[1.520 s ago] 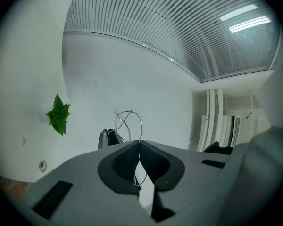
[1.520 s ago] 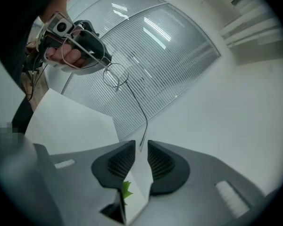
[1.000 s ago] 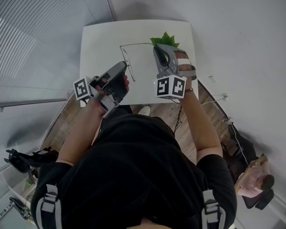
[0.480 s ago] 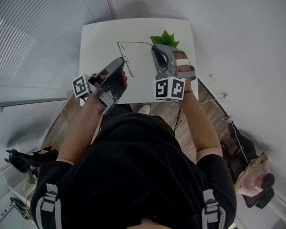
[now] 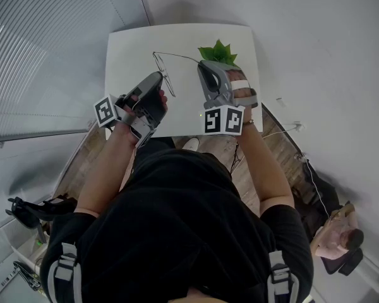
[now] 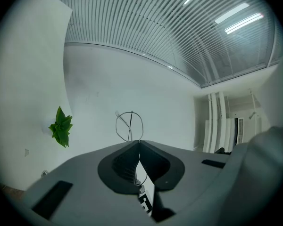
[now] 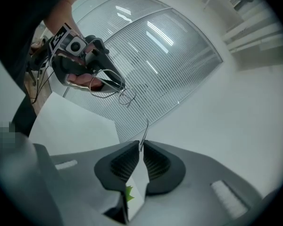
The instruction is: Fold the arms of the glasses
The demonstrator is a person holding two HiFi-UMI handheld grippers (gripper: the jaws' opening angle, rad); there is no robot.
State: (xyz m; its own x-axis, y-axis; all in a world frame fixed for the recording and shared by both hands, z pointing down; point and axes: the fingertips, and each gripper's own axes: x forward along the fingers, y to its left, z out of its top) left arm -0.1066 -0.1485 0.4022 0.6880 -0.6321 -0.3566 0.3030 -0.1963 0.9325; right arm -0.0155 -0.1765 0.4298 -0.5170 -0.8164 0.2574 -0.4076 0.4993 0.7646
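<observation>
My left gripper point(image 5: 158, 79) is pinched shut on the front of the glasses point(image 6: 130, 126). My right gripper point(image 5: 201, 68) is pinched shut on one arm's tip, beside the green plant point(image 5: 218, 52). My left hand just slid away from the plant. The arm still sticks out, not folded.

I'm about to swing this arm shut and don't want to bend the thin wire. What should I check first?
1. The left hand-held gripper shut on the glasses by a lens: ok.
2. The right hand-held gripper shut on the tip of the arm: ok.
3. That arm folded: not ok, it stretches out from the frame.
4. Other arm's state: cannot tell.
5. Glasses off the table: ok, held in the air.
6. Clearance above the green leaves: cannot tell.
</observation>
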